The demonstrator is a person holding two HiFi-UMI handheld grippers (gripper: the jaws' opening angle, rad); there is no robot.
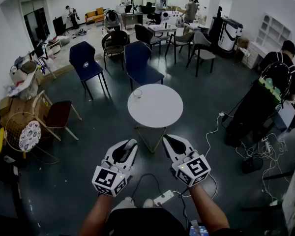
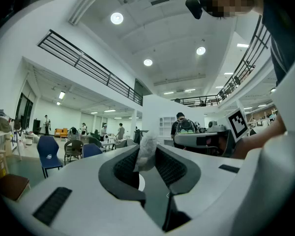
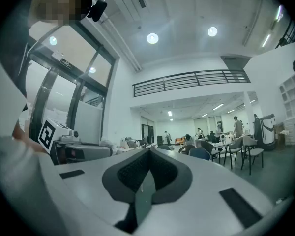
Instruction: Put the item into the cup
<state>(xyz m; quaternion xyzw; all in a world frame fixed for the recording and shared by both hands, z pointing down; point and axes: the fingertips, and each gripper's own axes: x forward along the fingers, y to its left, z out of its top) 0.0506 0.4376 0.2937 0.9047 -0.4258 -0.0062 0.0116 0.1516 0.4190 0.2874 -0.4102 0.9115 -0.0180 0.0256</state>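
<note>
Head view: round white counter (image 1: 157,113), clear cup (image 1: 137,93) near its far left edge; left tongs (image 1: 131,143) and right tongs (image 1: 167,138) held short of its near edge. Left gripper view: tongs clamped on pale crumpled item (image 2: 146,150). Right gripper view: tongs pressed together, empty.

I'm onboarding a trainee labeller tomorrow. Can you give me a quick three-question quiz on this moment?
1. Which gripper holds the crumpled white item? A) left gripper B) right gripper C) neither
2. True or false: the clear cup stands on the round white table.
3. Fill in: the right gripper's jaws are ____ and empty.
Key: 1 A; 2 true; 3 shut.
</note>
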